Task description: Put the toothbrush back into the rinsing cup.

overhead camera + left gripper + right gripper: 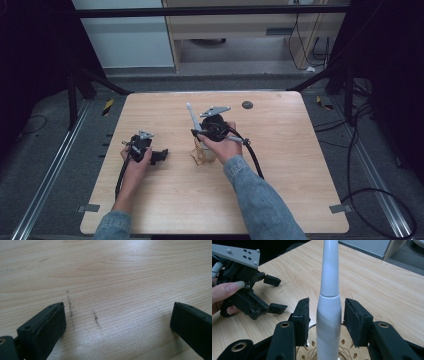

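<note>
Between the right gripper (326, 320)'s two black jaws stands a white toothbrush handle (329, 315), upright and tapering toward the top; the jaws flank it with a narrow gap on each side, their pads close to the handle but not pressing it, so the grip is partly spread and not clamped. Below the jaws the handle drops into a clear glass cup (329, 350) with a cut leaf pattern on its wall; the cup's rim curves just behind the jaws. From the high view the same toothbrush (192, 117) leans up and slightly left out of the glass (202, 154), which sits near the middle of the wooden table (280, 165), with the right gripper (200, 133) held above it by the right hand (223, 145) in a denim sleeve (260, 200).

Off to the left, the left gripper (117, 322) has its jaws wide apart with nothing between them; under them lies bare table (120, 277) marked by two short dark scuffs (95, 318). In the high view this gripper (159, 156) rests low on the table in the left hand (136, 162), well apart from the glass; the right gripper view shows it (275, 293) too, jaws spread, a fingertip (233, 287) on its body. A small dark disc (247, 104) lies near the table's far edge.
</note>
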